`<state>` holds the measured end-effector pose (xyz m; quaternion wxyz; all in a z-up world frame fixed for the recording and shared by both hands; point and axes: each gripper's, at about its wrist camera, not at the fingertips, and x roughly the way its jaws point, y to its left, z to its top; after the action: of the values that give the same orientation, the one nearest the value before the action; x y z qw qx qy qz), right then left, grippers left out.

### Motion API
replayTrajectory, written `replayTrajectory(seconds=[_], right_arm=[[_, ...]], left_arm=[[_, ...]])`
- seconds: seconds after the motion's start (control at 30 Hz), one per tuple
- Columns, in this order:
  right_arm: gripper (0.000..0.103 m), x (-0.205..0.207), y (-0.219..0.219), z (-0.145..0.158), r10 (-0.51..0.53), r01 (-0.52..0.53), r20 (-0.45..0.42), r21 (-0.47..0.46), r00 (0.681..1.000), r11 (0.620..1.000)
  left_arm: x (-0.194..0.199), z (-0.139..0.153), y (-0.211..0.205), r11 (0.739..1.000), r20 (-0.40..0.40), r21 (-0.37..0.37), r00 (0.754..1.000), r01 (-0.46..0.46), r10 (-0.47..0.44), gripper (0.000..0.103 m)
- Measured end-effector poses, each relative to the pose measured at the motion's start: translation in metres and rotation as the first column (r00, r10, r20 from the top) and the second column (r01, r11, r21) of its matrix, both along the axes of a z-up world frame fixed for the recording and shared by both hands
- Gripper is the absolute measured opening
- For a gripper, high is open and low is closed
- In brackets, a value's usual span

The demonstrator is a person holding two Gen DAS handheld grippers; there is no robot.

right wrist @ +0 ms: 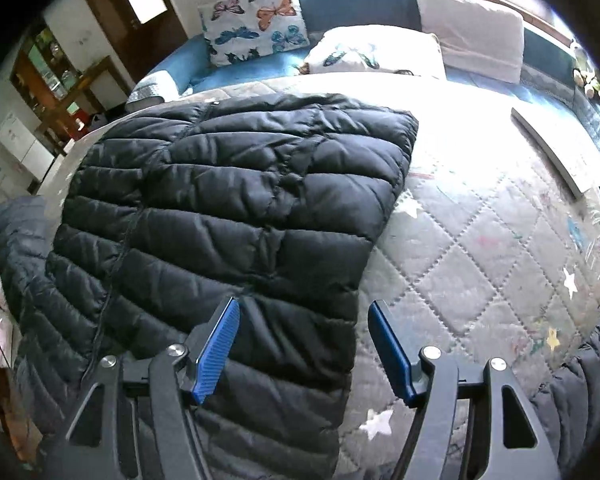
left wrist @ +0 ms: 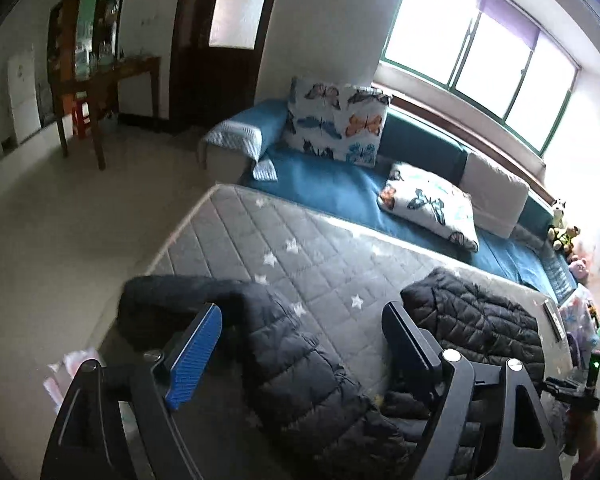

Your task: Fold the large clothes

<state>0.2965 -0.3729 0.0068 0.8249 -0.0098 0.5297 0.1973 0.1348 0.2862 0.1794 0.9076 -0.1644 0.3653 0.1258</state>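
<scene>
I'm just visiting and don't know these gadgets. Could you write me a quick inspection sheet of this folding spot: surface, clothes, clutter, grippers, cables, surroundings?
Surface: grey quilted mattress with white stars, set in front of a blue sofa.
Job's things: black puffer jacket lying flat on the mattress, one sleeve stretched out to the side.
Clutter: a flat grey slab-like item near the mattress's far edge; what it is cannot be told.
Grippers: left gripper open, above the sleeve, holding nothing; right gripper open over the jacket's edge, holding nothing.
Cables: a thin dark cord running along the jacket.
Surroundings: two butterfly pillows, soft toys, window, wooden table.
</scene>
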Motion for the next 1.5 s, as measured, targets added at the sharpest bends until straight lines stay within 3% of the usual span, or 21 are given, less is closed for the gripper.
replayTrajectory(seconds=[0.1, 0.2, 0.3, 0.4, 0.5, 0.7, 0.8, 0.87, 0.93, 1.0, 1.03, 1.07, 1.1, 1.2, 1.3, 1.43, 1.5], right_arm=[[0.074, -0.002, 0.005, 0.005, 0.026, -0.026, 0.019, 0.006, 0.999, 1.000], [0.074, 0.001, 0.012, 0.006, 0.032, -0.033, 0.025, 0.010, 0.999, 0.999], [0.074, 0.004, 0.015, 0.004, 0.037, -0.038, 0.023, 0.023, 0.999, 0.999], [0.074, 0.004, 0.018, 0.002, 0.049, -0.050, 0.021, 0.021, 0.999, 0.999], [0.074, 0.004, 0.019, 0.003, 0.065, -0.065, 0.024, 0.020, 0.998, 0.998], [0.074, 0.006, 0.019, 0.003, 0.085, -0.085, 0.026, 0.014, 0.996, 0.996], [0.074, 0.010, 0.020, 0.001, 0.097, -0.097, 0.028, 0.007, 0.995, 0.995], [0.074, 0.013, 0.020, 0.001, 0.099, -0.100, 0.027, 0.008, 0.995, 0.995], [0.074, 0.017, 0.021, 0.000, 0.099, -0.099, 0.034, 0.007, 0.995, 0.995], [0.074, 0.020, 0.019, 0.002, 0.091, -0.091, 0.044, 0.008, 0.995, 0.996], [0.074, 0.021, 0.018, 0.002, 0.087, -0.087, 0.047, 0.011, 0.995, 0.996], [0.074, 0.021, 0.017, 0.003, 0.082, -0.083, 0.050, 0.016, 0.995, 0.996], [0.074, 0.022, 0.015, 0.005, 0.076, -0.077, 0.059, 0.015, 0.995, 0.997], [0.074, 0.022, 0.008, 0.010, 0.054, -0.054, 0.084, -0.003, 0.995, 0.999], [0.074, 0.024, 0.000, 0.011, 0.025, -0.026, 0.083, 0.015, 0.996, 1.000], [0.074, 0.029, -0.004, 0.011, -0.001, -0.003, 0.072, 0.048, 0.997, 0.999], [0.074, 0.031, 0.000, 0.009, 0.007, -0.010, 0.063, 0.053, 0.998, 0.999]], left_arm=[[0.013, 0.012, -0.021, 0.989, 0.036, -0.111, 0.995, 0.096, -0.093, 0.089], [0.050, -0.004, -0.049, 0.940, 0.036, -0.261, 0.975, 0.220, -0.218, 0.097], [0.091, -0.033, -0.080, 0.895, 0.006, -0.348, 0.955, 0.280, -0.297, 0.097], [0.150, -0.082, -0.105, 0.847, -0.072, -0.454, 0.937, 0.275, -0.342, 0.097], [0.197, -0.126, -0.118, 0.843, -0.141, -0.493, 0.936, 0.216, -0.323, 0.097], [0.257, -0.186, -0.105, 0.815, -0.161, -0.564, 0.952, 0.130, -0.262, 0.097], [0.283, -0.208, -0.110, 0.723, -0.117, -0.670, 0.938, 0.168, -0.326, 0.098], [0.294, -0.211, -0.116, 0.706, -0.085, -0.685, 0.942, 0.181, -0.324, 0.099], [0.302, -0.208, -0.114, 0.663, -0.023, -0.723, 0.952, 0.195, -0.306, 0.098], [0.302, -0.192, -0.106, 0.551, 0.114, -0.796, 0.956, 0.250, -0.269, 0.099], [0.298, -0.173, -0.101, 0.486, 0.239, -0.807, 0.938, 0.337, -0.253, 0.099], [0.295, -0.157, -0.099, 0.480, 0.300, -0.786, 0.919, 0.389, -0.254, 0.099], [0.292, -0.141, -0.099, 0.505, 0.338, -0.746, 0.901, 0.433, -0.273, 0.099], [0.281, -0.109, -0.103, 0.673, 0.351, -0.586, 0.889, 0.452, -0.292, 0.101], [0.276, -0.103, -0.113, 0.764, 0.318, -0.489, 0.901, 0.422, -0.295, 0.101], [0.280, -0.116, -0.149, 0.758, 0.254, -0.431, 0.872, 0.490, -0.419, 0.100], [0.287, -0.138, -0.172, 0.750, 0.162, -0.428, 0.859, 0.504, -0.486, 0.098]])
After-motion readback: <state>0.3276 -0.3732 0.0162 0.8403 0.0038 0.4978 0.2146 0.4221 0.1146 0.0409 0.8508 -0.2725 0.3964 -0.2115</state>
